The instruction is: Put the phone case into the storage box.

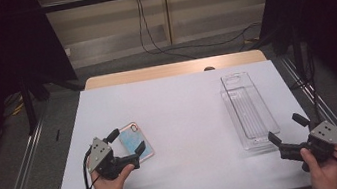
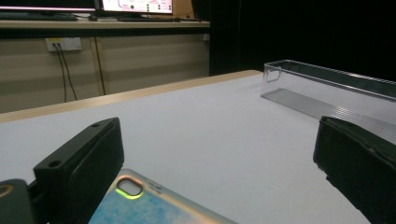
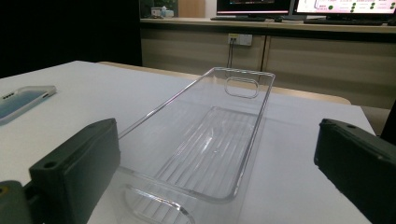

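— Looking down from the high view, where is the left gripper [image 1: 127, 142]?

— Near the left front of the white table [image 1: 184, 112], held in the person's left hand [image 1: 109, 184]. Its jaws stand wide, one on either side of the near end of a phone [image 1: 135, 141] that lies flat with its blue back up.

— Are the jaws touching the phone?

— From above I cannot tell. The left gripper view helps: the left gripper [image 2: 219, 158] shows a broad gap, the phone [image 2: 154, 205] lies low between the jaws, its camera cutout close beside the left jaw — and the right jaw stands well apart from it.

— And the right gripper [image 1: 286, 126]?

— At the right front of the table, in the right hand [image 1: 325, 169], jaws also wide, just beside the near end of a clear plastic bin [image 1: 251, 112] that runs from near to far.

— What does its own camera add?

— The right gripper view looks along the bin [image 3: 205, 140]: ribbed floor, a handle cutout in the far wall, the near wall between the spread jaws of the right gripper [image 3: 217, 163]. Far off to the left lies the phone [image 3: 23, 100].

— Anything the high view alone gives?

— A cable on the floor [image 1: 151, 56] beyond the table.
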